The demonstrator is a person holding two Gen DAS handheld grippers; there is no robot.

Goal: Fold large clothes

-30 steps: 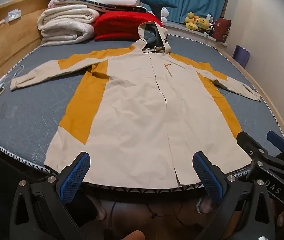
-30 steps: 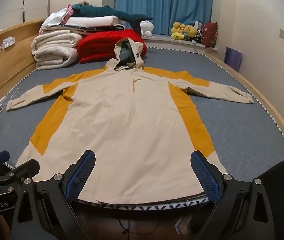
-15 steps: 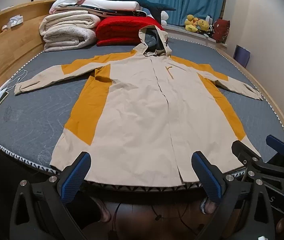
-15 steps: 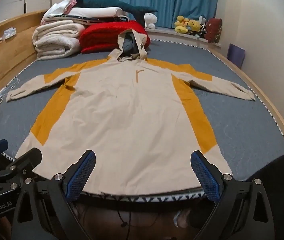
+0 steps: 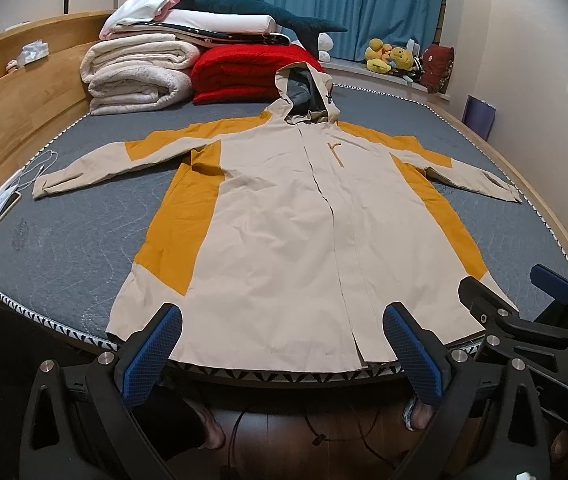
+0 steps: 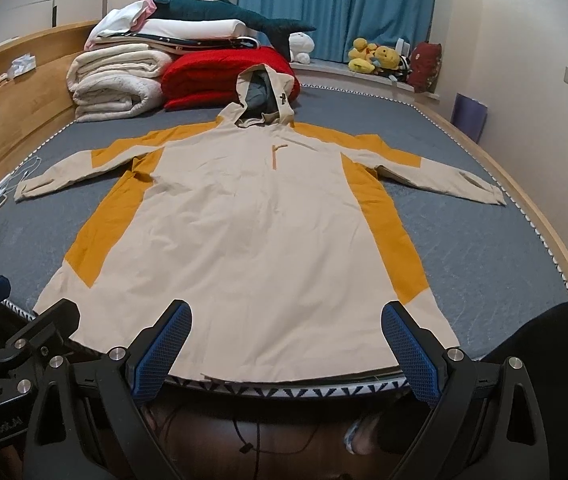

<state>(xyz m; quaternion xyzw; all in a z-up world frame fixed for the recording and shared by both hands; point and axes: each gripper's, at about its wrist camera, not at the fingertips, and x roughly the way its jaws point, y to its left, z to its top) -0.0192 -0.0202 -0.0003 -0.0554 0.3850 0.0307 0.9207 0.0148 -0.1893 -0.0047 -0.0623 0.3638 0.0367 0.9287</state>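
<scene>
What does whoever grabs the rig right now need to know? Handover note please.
Left gripper: open, empty, poised off the foot of the bed, short of the hem.
Right gripper: open, empty, likewise at the hem edge.
Hooded jacket (beige with mustard panels): lies flat, front up, on the grey mattress, both sleeves spread out, hood toward the stacked blankets, hem at the near edge.
Done: jacket laid out; no fold made.
Left: all folding, likely sleeves in first, then the body. Nothing is gripped yet.
</scene>
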